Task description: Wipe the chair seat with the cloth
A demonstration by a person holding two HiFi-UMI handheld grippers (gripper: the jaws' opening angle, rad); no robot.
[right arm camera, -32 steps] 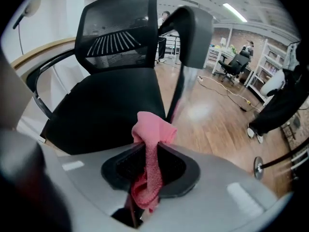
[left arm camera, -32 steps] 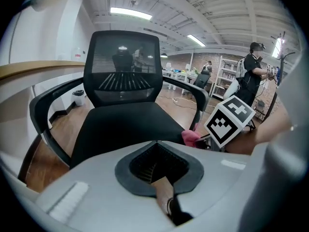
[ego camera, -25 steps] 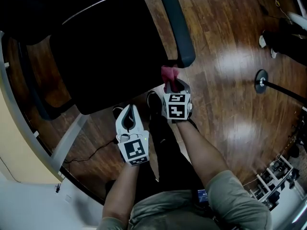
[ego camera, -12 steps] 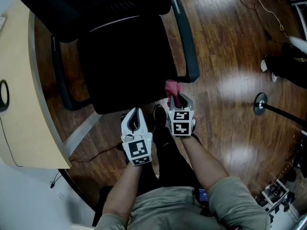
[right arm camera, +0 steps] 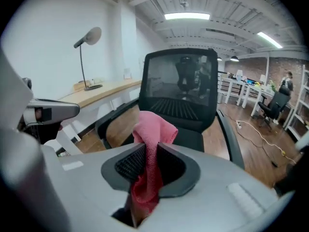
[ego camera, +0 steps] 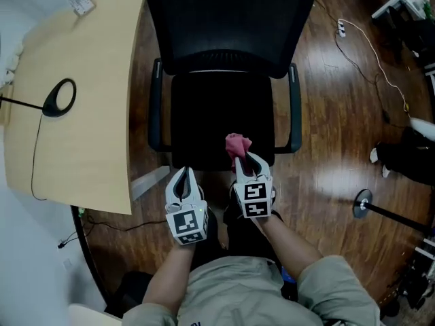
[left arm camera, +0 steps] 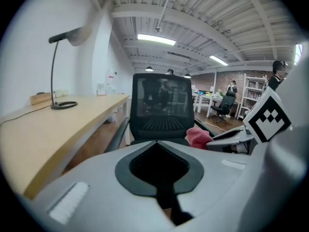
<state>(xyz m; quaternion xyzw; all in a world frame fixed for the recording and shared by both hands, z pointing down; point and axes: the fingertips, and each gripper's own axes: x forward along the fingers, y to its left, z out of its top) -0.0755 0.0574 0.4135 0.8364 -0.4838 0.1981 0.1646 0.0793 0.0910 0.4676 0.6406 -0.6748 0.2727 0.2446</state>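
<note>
I am holding the right gripper (ego camera: 242, 160) clamped on a crumpled pink cloth (ego camera: 237, 143). Its jaws are pinching the fabric's middle, so a rounded bunch is standing out past the tips and a tail is hanging back between the pads. I am gripping it that way, I think, so that a soft wad rather than hard plastic meets the upholstery. The cloth is hanging in the air at the front edge of the black padded chair seat (ego camera: 219, 107), toward its right half. In the right gripper view the seat is lying lower and ahead, so I judge that nothing is touching it and no wiping is under way.

The left gripper (ego camera: 182, 175) is hovering beside the right one, just short of the seat's front left corner. Its jaws are closed tip to tip with nothing between them. It is riding along empty, probably ready to steady the chair, since an office chair may turn or roll on the glossy wooden floor (ego camera: 340, 114) under a push.

The chair's black mesh backrest (ego camera: 228, 26) is facing me, and the dark armrests (ego camera: 294, 107) are fencing the seat's side edges, so the front edge is the open way in. The pale wooden desk (ego camera: 81, 114) is crowding the chair's left side, which favours working from the front and right.
</note>
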